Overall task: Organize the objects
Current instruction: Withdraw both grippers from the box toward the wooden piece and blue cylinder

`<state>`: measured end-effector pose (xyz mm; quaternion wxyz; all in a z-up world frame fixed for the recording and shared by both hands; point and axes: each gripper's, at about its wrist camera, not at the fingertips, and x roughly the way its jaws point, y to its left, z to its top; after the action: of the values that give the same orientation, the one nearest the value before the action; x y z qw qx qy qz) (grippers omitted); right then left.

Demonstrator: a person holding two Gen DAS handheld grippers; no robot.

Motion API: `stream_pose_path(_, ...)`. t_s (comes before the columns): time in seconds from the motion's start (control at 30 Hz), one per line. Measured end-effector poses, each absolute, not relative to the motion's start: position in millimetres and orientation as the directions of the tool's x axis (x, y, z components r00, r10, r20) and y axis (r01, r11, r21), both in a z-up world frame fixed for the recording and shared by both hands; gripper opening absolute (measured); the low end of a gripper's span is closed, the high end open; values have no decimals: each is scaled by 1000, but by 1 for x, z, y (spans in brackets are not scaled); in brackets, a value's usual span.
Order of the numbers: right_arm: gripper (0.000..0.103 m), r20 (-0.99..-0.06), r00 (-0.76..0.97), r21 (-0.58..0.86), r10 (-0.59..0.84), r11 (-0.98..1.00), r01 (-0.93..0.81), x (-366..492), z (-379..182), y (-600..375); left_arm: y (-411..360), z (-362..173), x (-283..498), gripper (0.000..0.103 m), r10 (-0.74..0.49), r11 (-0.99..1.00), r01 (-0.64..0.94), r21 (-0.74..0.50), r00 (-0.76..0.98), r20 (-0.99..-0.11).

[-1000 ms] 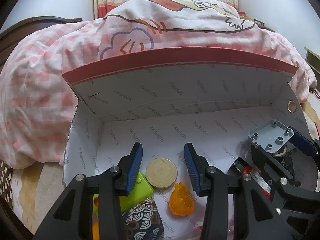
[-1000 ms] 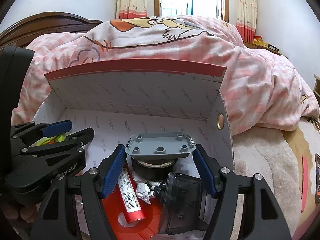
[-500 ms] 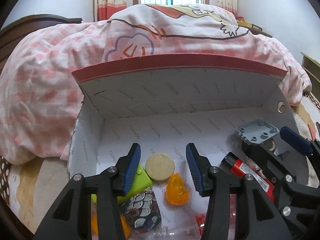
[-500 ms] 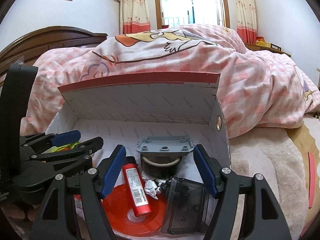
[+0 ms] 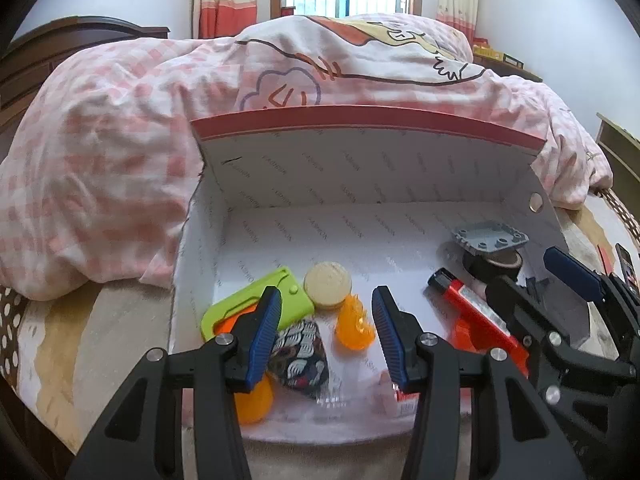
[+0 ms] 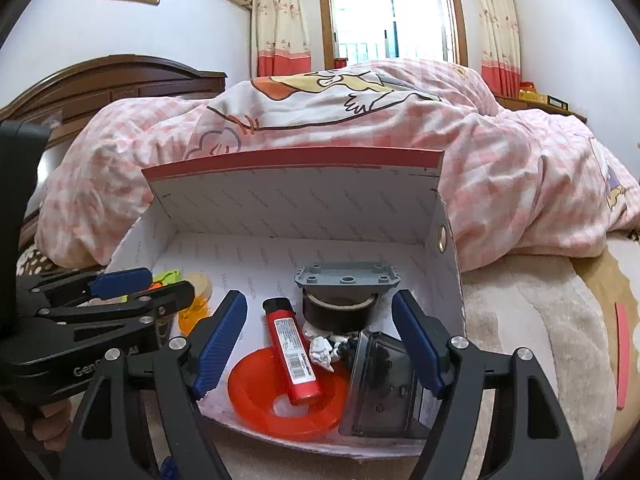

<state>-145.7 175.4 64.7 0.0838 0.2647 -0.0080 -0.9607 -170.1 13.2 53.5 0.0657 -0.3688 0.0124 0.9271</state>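
A white cardboard box with a red rim lies open on the bed. My left gripper hovers open and empty at its near left, above a wooden disc, a green card-like piece, an orange translucent figure and a patterned pouch. My right gripper is at the near right, its jaws opening with nothing pressed between them. Beyond it a grey studded plate rests on a black tape roll. A red tube lies on an orange ring, beside a dark clear case.
A pink checked quilt is heaped behind and left of the box. The box sits on a beige blanket, with a red strip at the far right. A dark wooden headboard stands at the back left.
Both grippers have drawn back from the box, so more of its floor shows. The right jaws have spread wider, and the grey plate stays on the tape roll.
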Motion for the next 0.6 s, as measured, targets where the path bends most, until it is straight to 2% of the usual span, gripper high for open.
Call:
stream_pose_path(0.13, 77, -509, -839, 97, -191, -982, 165, -138, 66, 178, 17, 55, -165, 47, 112, -992, -126, -29, -720, -685)
stream_pose_path(0.6, 77, -501, -841, 73, -203, -979, 192, -110, 75, 171, 13, 64, -113, 47, 127, -989, -146, -27, -728, -674)
